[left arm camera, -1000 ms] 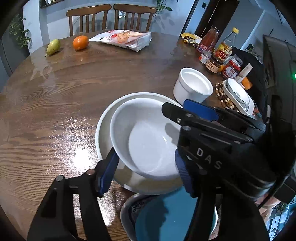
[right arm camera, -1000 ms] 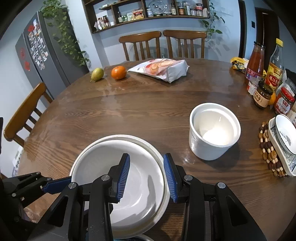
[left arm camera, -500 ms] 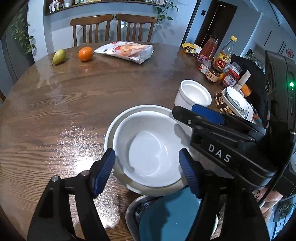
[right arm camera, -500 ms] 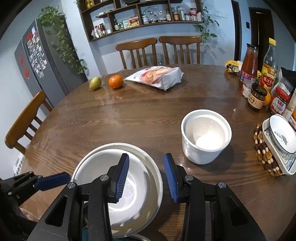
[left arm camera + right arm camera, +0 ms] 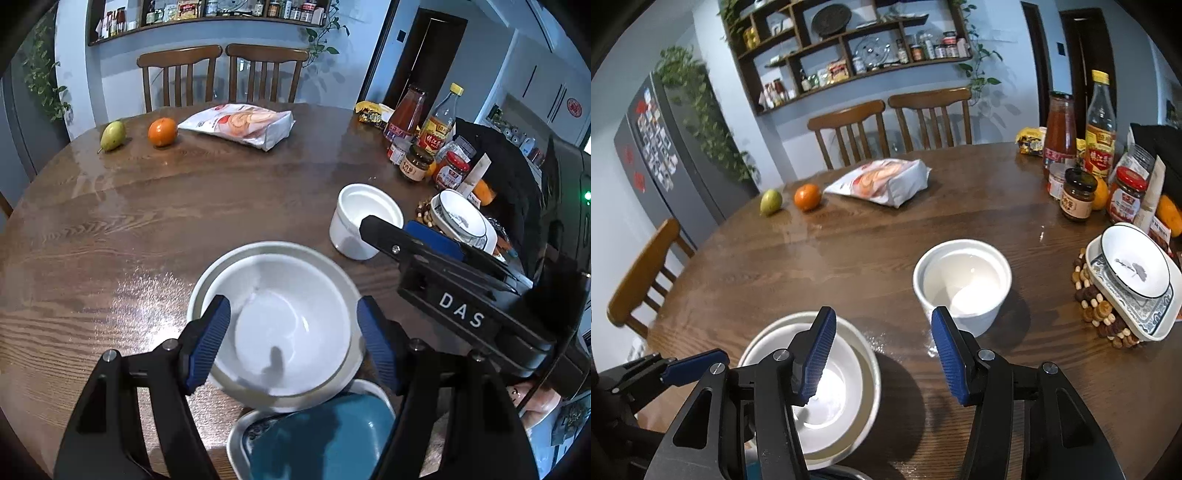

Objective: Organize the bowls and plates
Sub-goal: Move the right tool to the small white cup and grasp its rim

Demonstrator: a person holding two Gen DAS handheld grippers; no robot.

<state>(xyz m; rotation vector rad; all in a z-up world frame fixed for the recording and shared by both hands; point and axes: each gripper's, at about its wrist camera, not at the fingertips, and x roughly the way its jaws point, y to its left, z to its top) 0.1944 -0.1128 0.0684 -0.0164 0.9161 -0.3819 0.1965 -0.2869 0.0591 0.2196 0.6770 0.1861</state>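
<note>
Nearest us, a teal dish (image 5: 325, 443) sits in a metal tray (image 5: 236, 439). Just beyond, a white bowl (image 5: 288, 325) is nested in a wider white bowl (image 5: 273, 249): we judge that step done. Left gripper (image 5: 293, 341) hovers over it, jaws apart, empty. Right gripper (image 5: 882, 354) is opening, nothing between its jaws. Left to stack: the deep white pot (image 5: 962, 280), standing apart; farther right, a patterned bowl (image 5: 1134, 266) on a rectangular plate (image 5: 1137, 317).

Nested bowls near the table's front edge

A bowl (image 5: 291, 325) sits inside a wider bowl (image 5: 332, 266); a pot (image 5: 962, 280) stands to their right on the table (image 5: 849, 258).
</note>
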